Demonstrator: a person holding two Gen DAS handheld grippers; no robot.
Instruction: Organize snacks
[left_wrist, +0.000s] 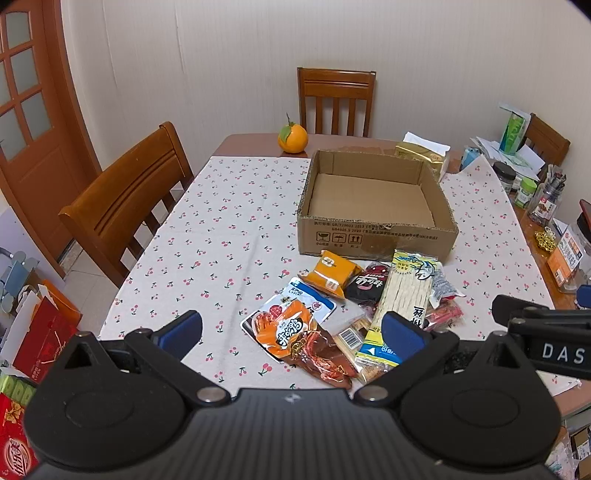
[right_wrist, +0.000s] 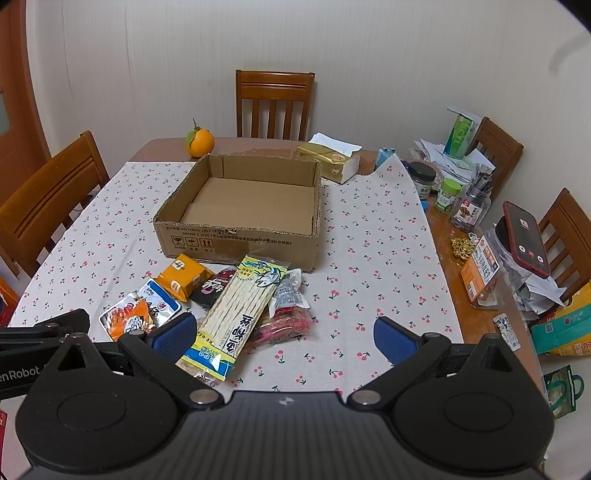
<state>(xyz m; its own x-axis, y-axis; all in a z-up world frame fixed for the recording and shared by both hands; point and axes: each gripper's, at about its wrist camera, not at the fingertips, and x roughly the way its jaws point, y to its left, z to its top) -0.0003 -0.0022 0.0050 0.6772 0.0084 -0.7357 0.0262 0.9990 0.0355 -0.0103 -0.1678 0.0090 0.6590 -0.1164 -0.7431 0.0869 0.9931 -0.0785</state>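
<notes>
A pile of snack packets lies on the cherry-print tablecloth in front of an open cardboard box (left_wrist: 376, 236) (right_wrist: 236, 243) with nothing in it. The pile holds a long yellow fish-strip pack (left_wrist: 402, 295) (right_wrist: 240, 314), an orange packet (left_wrist: 328, 275) (right_wrist: 183, 277), a dark packet (left_wrist: 367, 286) (right_wrist: 210, 290), an orange-and-blue pouch (left_wrist: 291, 325) (right_wrist: 136, 314) and pink wrapped sticks (right_wrist: 284, 325). My left gripper (left_wrist: 291, 330) is open and empty, above the near edge of the pile. My right gripper (right_wrist: 284, 338) is open and empty, just right of the pile's near end.
An orange (left_wrist: 293, 138) (right_wrist: 199, 142) and a tissue box (right_wrist: 330, 160) sit behind the cardboard box. Jars, papers and a propped phone (right_wrist: 526, 238) crowd the table's right edge. Wooden chairs (left_wrist: 125, 206) stand at the left, far and right sides.
</notes>
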